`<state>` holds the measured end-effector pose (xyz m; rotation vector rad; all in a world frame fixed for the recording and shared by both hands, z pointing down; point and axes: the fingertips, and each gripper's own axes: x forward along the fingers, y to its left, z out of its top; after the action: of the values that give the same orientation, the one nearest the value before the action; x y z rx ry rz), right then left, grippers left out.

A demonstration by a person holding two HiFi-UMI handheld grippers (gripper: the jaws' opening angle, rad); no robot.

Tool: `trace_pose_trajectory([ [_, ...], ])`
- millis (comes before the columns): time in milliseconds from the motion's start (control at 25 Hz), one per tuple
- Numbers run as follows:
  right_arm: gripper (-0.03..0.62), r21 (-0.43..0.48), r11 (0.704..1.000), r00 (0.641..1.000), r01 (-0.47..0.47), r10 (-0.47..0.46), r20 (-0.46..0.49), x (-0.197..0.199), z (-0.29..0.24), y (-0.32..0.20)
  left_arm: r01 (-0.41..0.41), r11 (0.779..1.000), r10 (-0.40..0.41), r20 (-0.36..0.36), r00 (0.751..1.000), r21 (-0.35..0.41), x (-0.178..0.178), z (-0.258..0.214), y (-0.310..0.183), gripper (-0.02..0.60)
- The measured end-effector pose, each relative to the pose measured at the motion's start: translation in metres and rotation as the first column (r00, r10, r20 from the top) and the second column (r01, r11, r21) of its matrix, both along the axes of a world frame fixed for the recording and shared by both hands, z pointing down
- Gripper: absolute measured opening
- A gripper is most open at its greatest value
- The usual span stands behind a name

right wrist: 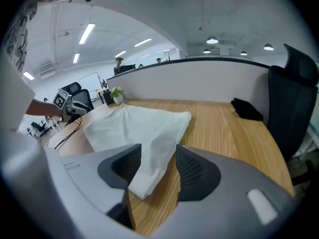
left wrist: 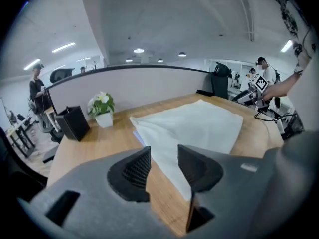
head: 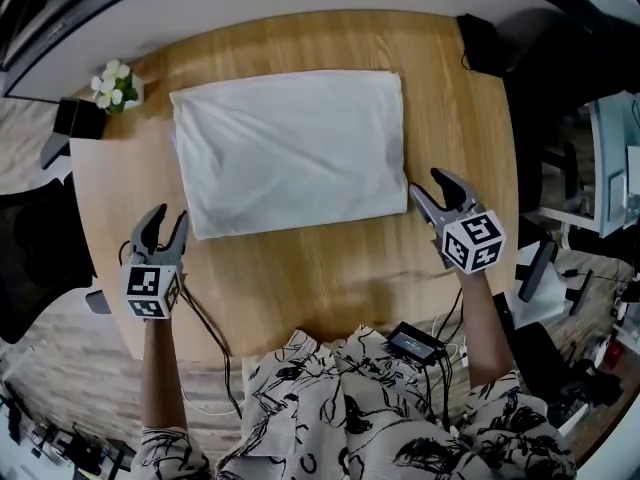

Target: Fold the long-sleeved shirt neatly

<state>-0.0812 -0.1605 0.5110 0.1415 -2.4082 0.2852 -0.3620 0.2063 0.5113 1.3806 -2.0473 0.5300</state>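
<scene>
Flanking shirt (head: 290,153) corners: left gripper (head: 166,218), right gripper (head: 427,183)

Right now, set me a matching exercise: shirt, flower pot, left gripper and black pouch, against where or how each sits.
Things:
1 shirt
2 flower pot
3 left gripper
4 black pouch

Places or states:
A far left corner of the table
B jaws apart, nothing between them, off the shirt's near left corner
C folded flat, mid-table
D far right of the table

Pairs: 1-C, 2-A, 3-B, 4-D

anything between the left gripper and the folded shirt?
Nothing. In the head view, only a narrow strip of bare table separates the left gripper from the near corner of the shirt.
</scene>
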Motion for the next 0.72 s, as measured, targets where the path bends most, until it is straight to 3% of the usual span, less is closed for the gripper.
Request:
trace_pose_trajectory([
  [200, 0.241, -0.066, 0.997, 0.993, -0.028, 0.021, -0.112, 0.033, 0.049, 0.032, 0.025, 0.996, -0.036, -0.125, 0.991, -0.086, 0.035, 0.053, 0.025, 0.170],
  [360, 0.239, -0.144, 0.989, 0.988, -0.041, 0.019, -0.152, 0.036, 0.073, 0.045, 0.029, 0.995, -0.049, -0.205, 0.978, -0.098, 0.054, 0.074, 0.031, 0.145],
  [440, 0.204, -0.165, 0.986, 0.985, -0.039, 0.010, -0.173, 0.036, 0.080, 0.049, 0.025, 0.994, -0.048, -0.214, 0.976, -0.109, 0.058, 0.079, 0.030, 0.122],
  [560, 0.045, -0.162, 0.986, 0.981, -0.034, 0.002, -0.193, 0.037, 0.083, 0.050, 0.017, 0.993, -0.041, -0.202, 0.978, -0.120, 0.059, 0.078, 0.031, 0.018],
  [720, 0.029, -0.113, 0.993, 0.983, -0.043, 0.022, -0.181, 0.044, 0.076, 0.045, 0.092, 0.990, -0.113, -0.202, 0.973, -0.109, 0.062, 0.066, 0.044, 0.017],
])
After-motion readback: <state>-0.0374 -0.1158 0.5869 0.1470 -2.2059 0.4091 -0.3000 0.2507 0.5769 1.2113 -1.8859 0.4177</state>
